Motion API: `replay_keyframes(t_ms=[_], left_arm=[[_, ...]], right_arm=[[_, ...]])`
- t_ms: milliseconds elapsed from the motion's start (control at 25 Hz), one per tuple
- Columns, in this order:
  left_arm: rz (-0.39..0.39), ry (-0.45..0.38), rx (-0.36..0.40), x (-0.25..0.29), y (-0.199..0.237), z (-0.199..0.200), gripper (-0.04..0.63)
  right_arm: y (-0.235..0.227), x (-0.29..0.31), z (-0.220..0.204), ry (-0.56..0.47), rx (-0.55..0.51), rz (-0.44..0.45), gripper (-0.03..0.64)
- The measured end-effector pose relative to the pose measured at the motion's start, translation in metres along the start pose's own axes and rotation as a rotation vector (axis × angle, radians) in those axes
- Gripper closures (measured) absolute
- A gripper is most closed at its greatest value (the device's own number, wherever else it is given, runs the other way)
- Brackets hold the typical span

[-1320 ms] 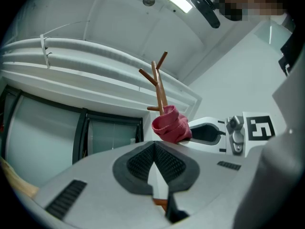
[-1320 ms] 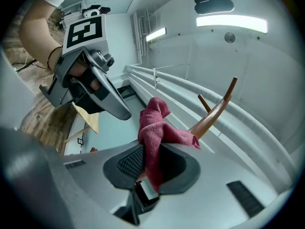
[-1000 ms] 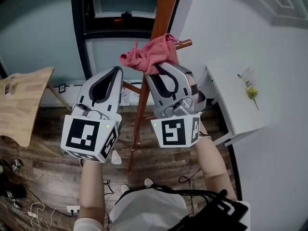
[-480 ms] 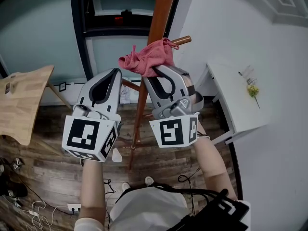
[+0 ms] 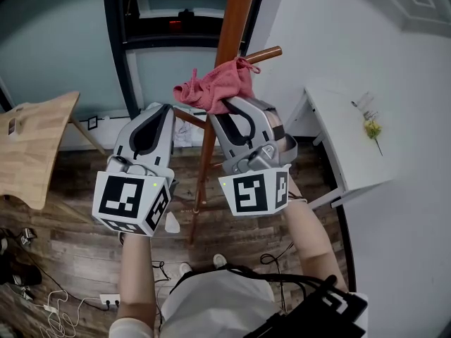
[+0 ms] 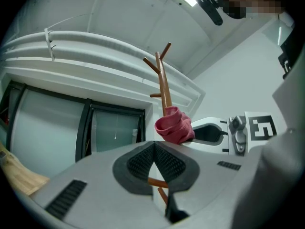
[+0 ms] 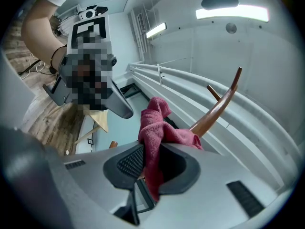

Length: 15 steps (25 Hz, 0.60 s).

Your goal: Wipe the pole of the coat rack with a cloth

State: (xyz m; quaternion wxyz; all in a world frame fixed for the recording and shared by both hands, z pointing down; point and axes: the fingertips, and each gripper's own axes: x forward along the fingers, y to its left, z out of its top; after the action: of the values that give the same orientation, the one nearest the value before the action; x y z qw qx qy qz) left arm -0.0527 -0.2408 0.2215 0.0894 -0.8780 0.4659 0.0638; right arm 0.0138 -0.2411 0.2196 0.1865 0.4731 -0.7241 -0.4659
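My left hand-held gripper [image 5: 165, 109] is held just left of the pole [image 5: 237, 13], jaws closed tip to tip on nothing. My right hand-held gripper [image 5: 227, 104] is clamped on the cloth [image 5: 215, 86], a pink bunch pinched between its pads, with most of it standing clear above the jaw tips. The cloth lies against the front of the pole just below a peg [image 5: 264, 53]; farther off, a white table [image 5: 345, 143] stands at the right wall and a wooden table [image 5: 35, 146] at the left.
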Motion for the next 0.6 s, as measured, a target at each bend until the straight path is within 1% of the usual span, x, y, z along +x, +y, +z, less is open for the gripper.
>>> replay_keyframes(t_ms=[240,600], left_arm=[[0.003,0.020,-0.011,-0.003,0.004,-0.011,0.583],[-0.025,0.028,0.008,-0.009,-0.005,-0.024,0.583]], right_arm=[[0.007,-0.001,-0.005,0.012,0.008,0.017,0.535],[0.021,-0.006,-0.012,0.029,0.017,0.049,0.535]])
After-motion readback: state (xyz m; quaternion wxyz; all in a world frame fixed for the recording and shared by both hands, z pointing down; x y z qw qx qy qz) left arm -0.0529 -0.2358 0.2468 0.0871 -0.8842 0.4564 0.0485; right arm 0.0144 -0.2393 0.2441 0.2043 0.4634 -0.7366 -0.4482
